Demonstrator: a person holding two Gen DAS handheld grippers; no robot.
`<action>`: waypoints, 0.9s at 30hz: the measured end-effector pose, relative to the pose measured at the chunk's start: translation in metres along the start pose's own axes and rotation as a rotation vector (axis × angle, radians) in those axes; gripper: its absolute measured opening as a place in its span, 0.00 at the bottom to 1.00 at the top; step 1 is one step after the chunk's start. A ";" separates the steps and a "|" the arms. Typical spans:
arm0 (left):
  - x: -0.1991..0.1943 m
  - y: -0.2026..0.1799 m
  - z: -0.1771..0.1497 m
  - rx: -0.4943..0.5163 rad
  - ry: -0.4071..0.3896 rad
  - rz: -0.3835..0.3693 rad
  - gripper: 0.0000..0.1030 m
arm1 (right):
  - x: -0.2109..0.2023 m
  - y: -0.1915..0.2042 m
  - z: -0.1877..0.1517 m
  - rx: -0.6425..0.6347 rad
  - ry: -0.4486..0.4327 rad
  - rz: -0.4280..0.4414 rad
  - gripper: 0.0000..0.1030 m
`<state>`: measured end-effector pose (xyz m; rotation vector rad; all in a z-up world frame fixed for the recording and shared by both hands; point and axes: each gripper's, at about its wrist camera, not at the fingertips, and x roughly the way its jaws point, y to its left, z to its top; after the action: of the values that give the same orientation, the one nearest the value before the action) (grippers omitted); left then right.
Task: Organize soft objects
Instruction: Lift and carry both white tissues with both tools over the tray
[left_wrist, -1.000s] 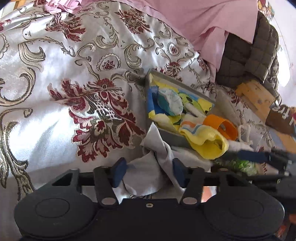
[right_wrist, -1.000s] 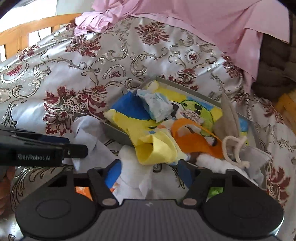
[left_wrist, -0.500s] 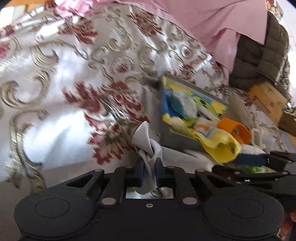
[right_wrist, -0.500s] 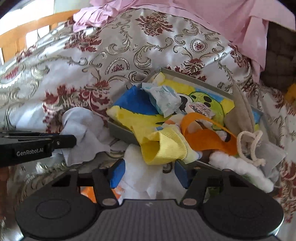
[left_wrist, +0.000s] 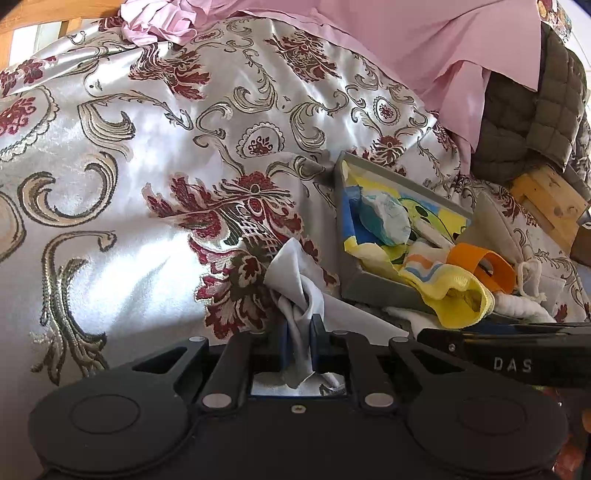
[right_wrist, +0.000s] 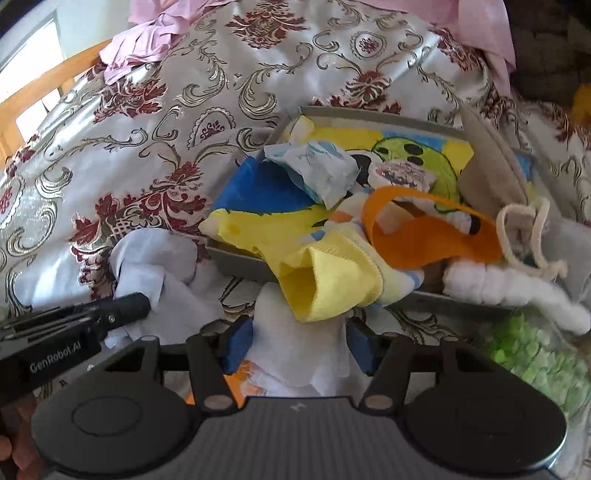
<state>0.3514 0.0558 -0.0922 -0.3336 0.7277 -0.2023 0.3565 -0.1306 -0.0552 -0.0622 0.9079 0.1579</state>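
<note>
The bedspread (left_wrist: 155, 155) ahead of the left tool (left_wrist: 300, 343) is glossy satin brocade, silvery, with raised maroon and gold woven scrolls that catch the light. Pinched between that tool's blue pads is a matt, smooth pale-grey cloth (left_wrist: 295, 291), wrinkled into folds. Both tools have matt black plastic bodies; the right tool (right_wrist: 295, 343) has a ribbed grey housing. Ahead of the right tool, the grey tray (right_wrist: 369, 114) looks like matt board or plastic. Over its near edge hangs a yellow knit sock (right_wrist: 328, 284) with a ribbed cuff, beside a smooth orange ribbon (right_wrist: 436, 240) and fluffy white chenille (right_wrist: 509, 291). Far off lies matt pink cotton sheet (left_wrist: 406, 40).
</note>
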 end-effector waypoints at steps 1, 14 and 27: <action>0.000 0.000 0.000 0.002 -0.001 -0.001 0.12 | 0.001 -0.001 -0.001 0.005 -0.002 0.006 0.60; -0.008 -0.012 -0.003 0.082 -0.040 0.002 0.12 | -0.008 -0.007 -0.012 0.069 -0.059 0.095 0.12; -0.025 -0.025 -0.002 0.143 -0.139 0.003 0.12 | -0.059 -0.017 -0.023 0.013 -0.265 0.249 0.12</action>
<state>0.3299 0.0399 -0.0691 -0.2084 0.5727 -0.2244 0.3054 -0.1563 -0.0235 0.0835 0.6499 0.3829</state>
